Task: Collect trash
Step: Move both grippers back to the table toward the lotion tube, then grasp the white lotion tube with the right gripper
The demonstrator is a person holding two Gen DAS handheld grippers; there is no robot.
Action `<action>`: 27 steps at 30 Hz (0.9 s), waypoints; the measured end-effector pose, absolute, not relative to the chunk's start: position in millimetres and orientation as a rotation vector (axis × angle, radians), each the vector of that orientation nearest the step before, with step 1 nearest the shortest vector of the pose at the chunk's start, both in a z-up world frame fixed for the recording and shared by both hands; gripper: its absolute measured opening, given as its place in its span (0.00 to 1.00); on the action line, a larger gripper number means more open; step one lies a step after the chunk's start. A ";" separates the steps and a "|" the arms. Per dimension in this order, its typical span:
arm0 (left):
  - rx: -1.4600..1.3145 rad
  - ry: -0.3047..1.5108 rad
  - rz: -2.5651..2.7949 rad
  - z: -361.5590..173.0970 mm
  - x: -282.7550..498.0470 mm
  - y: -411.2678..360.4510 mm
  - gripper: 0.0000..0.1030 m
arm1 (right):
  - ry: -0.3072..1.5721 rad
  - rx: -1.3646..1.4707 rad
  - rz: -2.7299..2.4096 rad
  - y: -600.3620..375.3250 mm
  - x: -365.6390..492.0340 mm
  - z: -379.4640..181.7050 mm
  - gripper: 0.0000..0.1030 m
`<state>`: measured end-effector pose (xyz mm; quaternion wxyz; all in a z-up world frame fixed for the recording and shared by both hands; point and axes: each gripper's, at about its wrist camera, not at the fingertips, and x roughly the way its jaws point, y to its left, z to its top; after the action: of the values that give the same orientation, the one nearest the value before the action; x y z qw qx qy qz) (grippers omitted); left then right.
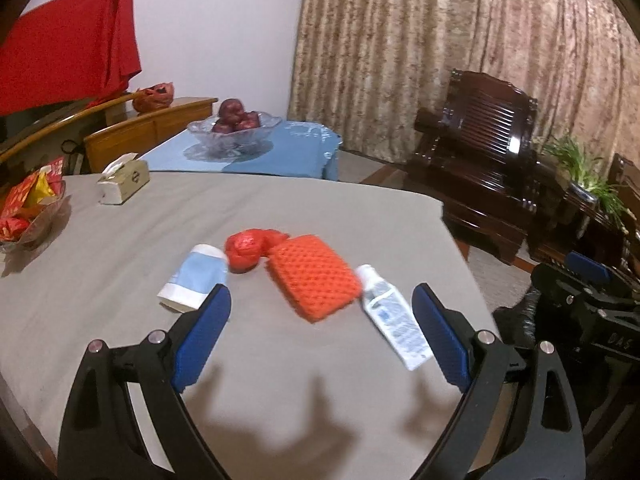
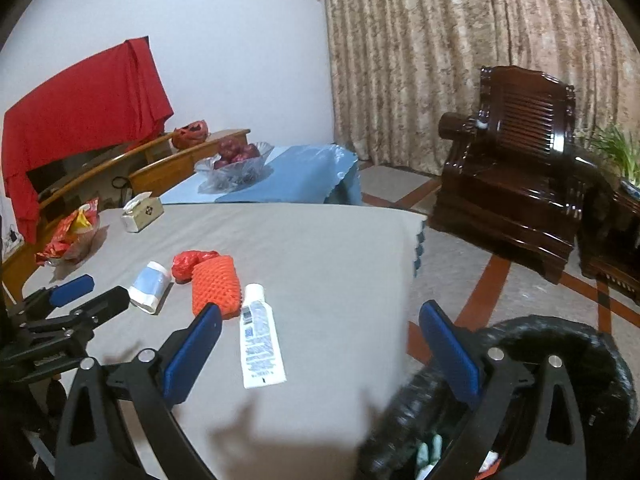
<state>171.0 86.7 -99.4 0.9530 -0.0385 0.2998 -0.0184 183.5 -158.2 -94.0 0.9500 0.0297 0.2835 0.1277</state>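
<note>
Above table, left hand-held gripper (image 1: 322, 312) wide open, empty, right hand-held gripper (image 2: 320, 332) likewise.

Dim indoor light from overhead, warm on the curtain (image 1: 460, 60). Tool shadows fall dark on the worktop (image 1: 280, 400) near the lens. Orange sponge (image 1: 314, 282) smeared by motion blur. Glare glints off the chair (image 2: 524, 152). Fisheye bends the edges, corners black.

Grey table (image 1: 120, 272): blue-white packet (image 1: 196, 278), red bag (image 1: 244, 250), orange foam net (image 1: 314, 282), white tube (image 1: 394, 322), tissue box (image 1: 122, 180).
</note>
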 end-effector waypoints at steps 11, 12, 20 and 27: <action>-0.104 0.658 0.011 -130.9 201.1 118.2 0.87 | 0.677 -0.004 0.311 -104.9 239.9 -140.5 0.93; -0.109 0.662 0.015 -133.2 204.0 120.7 0.87 | 0.688 -0.008 0.315 -101.0 244.5 -144.8 0.92; -0.108 0.672 0.024 -145.5 220.8 131.4 0.85 | 0.778 -0.047 0.359 -71.0 280.8 -177.0 0.76; -0.124 0.674 0.028 -151.0 229.7 137.8 0.84 | 0.836 -0.088 0.376 -56.4 292.9 -193.0 0.69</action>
<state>229.7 137.8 -151.0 0.9417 -0.0610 0.3305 0.0138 292.9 -56.4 -193.0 0.8957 -0.0426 0.4036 0.1816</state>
